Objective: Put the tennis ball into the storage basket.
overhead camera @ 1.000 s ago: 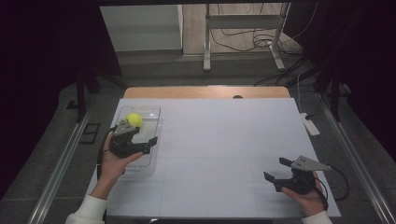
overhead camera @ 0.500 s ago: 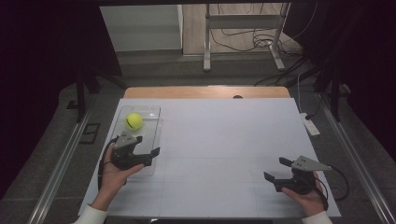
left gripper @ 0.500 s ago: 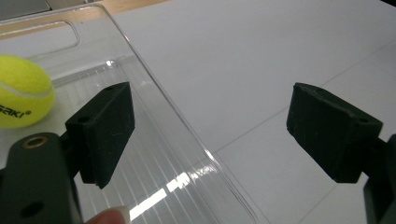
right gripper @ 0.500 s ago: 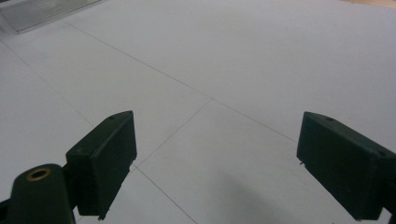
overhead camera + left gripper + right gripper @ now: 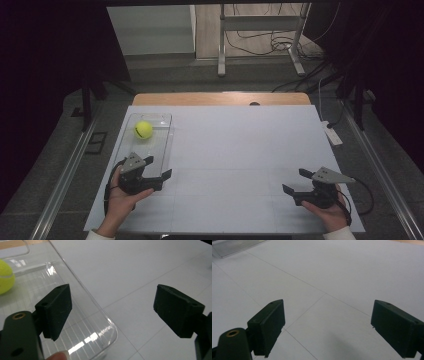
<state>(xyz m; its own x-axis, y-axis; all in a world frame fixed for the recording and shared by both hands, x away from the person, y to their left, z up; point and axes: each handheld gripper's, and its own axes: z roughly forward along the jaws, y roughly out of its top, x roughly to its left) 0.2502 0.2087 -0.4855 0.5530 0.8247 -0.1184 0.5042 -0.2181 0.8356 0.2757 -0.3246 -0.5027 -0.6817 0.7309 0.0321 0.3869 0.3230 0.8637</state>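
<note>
One ball: tennis ball (image 5: pixel 143 130), yellow-green, lies loose in the far part of the clear tray (image 5: pixel 165 145), free of both grippers.
Tray position: along the left side of the white tabletop (image 5: pixel 240 150), long axis running away from the person; ribbed floor and rounded near corner show in the left gripper view.
Why there: the raised rim probably keeps the ball from rolling off; a judgement only.
Left gripper (image 5: pixel 150 175): hovers over the tray's near end, jaws released, nothing between them; one pad sits above the tray floor, the other above bare tabletop, so the rim passes under the gap.
Right gripper (image 5: pixel 302 185): well apart at the near right, jaws spread and empty, above plain white surface with thin grid lines.
Surroundings: white power strip (image 5: pixel 332 134) at the right edge; metal stand (image 5: pixel 260 35) and cables on the floor beyond.
Obstructions: none between left jaws and ball except the tray's rim; whether the jaws clear it is hard to tell from above.
</note>
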